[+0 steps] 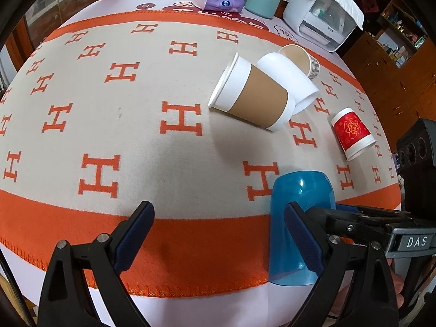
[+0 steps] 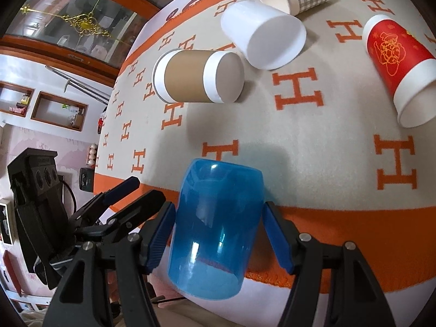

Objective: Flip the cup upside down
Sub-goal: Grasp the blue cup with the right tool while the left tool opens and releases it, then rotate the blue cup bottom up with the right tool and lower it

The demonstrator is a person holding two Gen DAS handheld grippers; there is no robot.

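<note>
Right gripper (image 2: pixel 218 234) clasps blue cup (image 2: pixel 215 229) — base up.

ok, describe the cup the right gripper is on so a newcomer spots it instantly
Start at the orange border of the H-patterned blanket, on the near edge. The blue cup stands there between the right gripper jaws. It is the only translucent plastic cup; the others are paper, lying farther back.

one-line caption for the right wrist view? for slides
Right gripper clamps a translucent blue cup over the orange-bordered blanket; four paper cups lie on their sides beyond.
</note>
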